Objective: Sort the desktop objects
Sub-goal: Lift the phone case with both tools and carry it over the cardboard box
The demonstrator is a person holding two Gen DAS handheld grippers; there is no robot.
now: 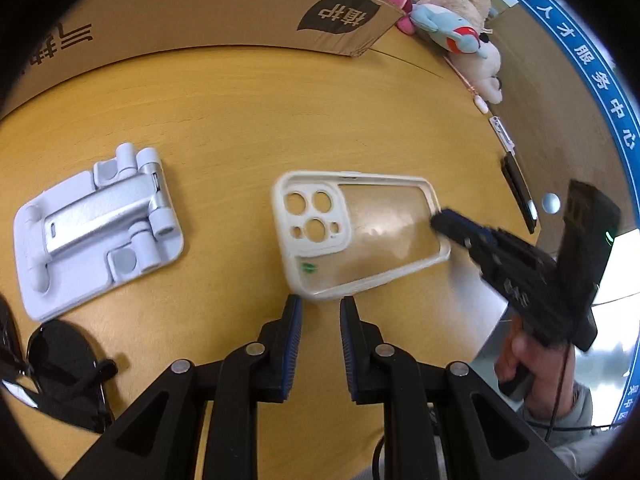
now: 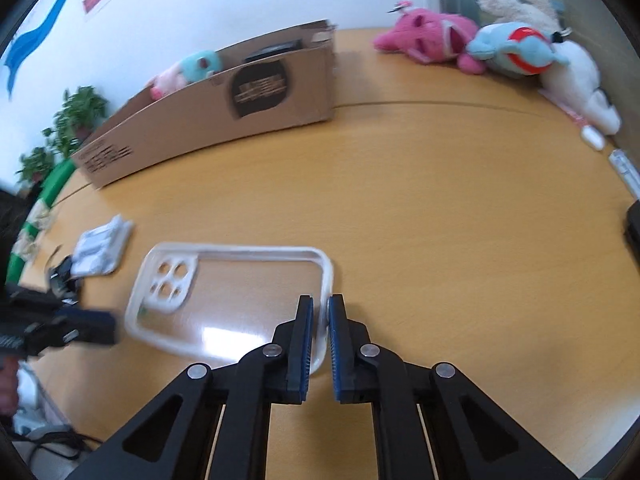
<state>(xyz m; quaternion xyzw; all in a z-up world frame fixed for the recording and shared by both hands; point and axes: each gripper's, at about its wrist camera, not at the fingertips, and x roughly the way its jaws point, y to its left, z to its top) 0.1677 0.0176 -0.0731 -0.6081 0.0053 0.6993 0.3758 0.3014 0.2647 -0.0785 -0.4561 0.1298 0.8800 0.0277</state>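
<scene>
A clear phone case with a white rim [image 1: 356, 236] lies flat on the wooden table; it also shows in the right wrist view [image 2: 228, 300]. My right gripper [image 2: 320, 308] is shut on the case's short end rim, one finger inside and one outside; in the left wrist view it [image 1: 440, 220] reaches in from the right. My left gripper [image 1: 320, 306] stands slightly open and empty, just in front of the case's near rim. A white folding phone stand [image 1: 96, 220] lies to the left. Black sunglasses [image 1: 60, 364] lie at the lower left.
A long cardboard box [image 2: 224, 112] with plush toys inside stands at the back. Pink, blue and white plush toys [image 2: 504, 48] lie at the far right. A black phone [image 1: 518, 192] and a small white item [image 1: 502, 132] lie near the right table edge.
</scene>
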